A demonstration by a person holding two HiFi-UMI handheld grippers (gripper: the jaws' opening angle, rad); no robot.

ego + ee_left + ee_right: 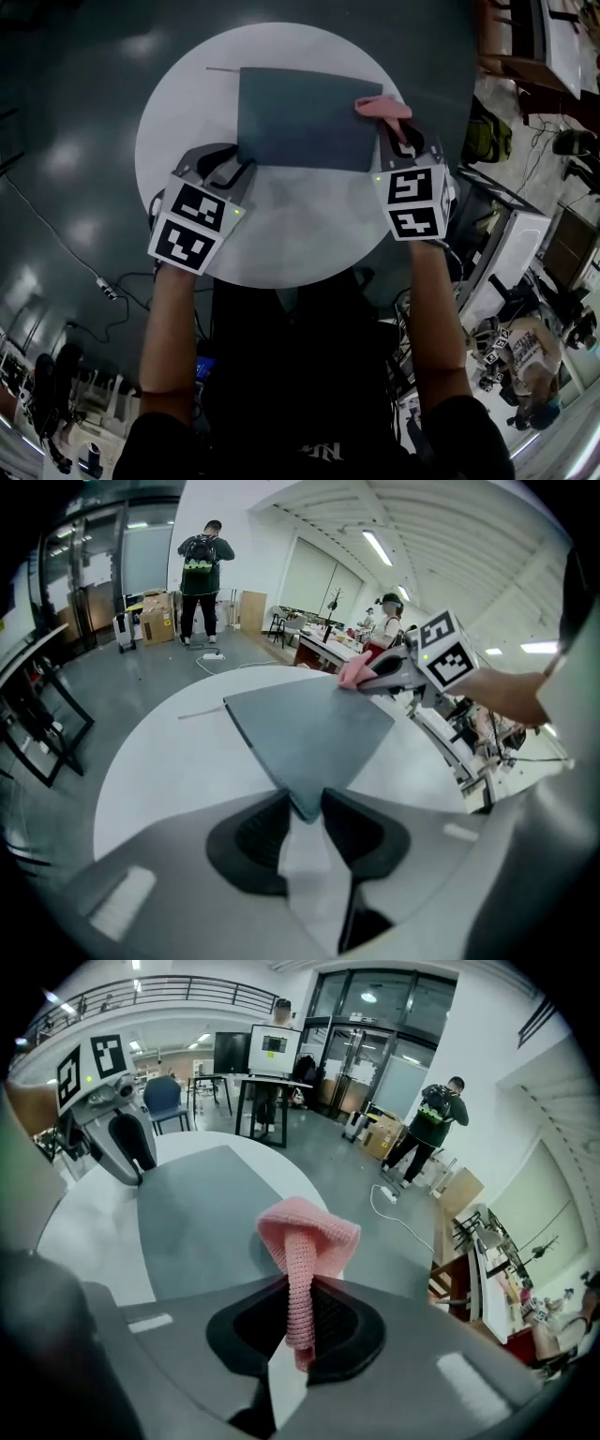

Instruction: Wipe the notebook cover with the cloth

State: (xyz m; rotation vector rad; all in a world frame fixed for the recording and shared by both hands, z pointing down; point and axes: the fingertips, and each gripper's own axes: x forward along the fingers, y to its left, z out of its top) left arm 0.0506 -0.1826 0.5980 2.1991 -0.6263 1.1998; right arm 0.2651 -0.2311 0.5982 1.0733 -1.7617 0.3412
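Notebook [300,117], dark grey-blue, closed, lies flat approx. mid-desk on round white desk [281,234], long side running left-right, cover up. Thin pale strip [223,69] pokes out leftward from its far-left corner and lies on the desk. Left gripper [305,803] sits at notebook's near-left corner: jaws apart, w/ the corner tip pointing into the gap btwn the two black pads. The corner's edges run close by the pad tips, but can't tell if pads actually press on it. Right gripper [298,1288] is at the far-right corner, jaws clamped on pink knit cloth [307,1232]. A narrow rolled bit of cloth runs down btwn the pads, and a folded wad sticks out past the jaw tips. In head view the wad overlaps notebook's far-right corner; contact w/ cover can't be made out. The grippers are well apart, at opposite corners of the notebook, both angled down toward the desk. Rest of cover bare. Beyond the desk, dark glossy floor. Person w/ backpack [201,574] stands far off, back turned, near boxes.
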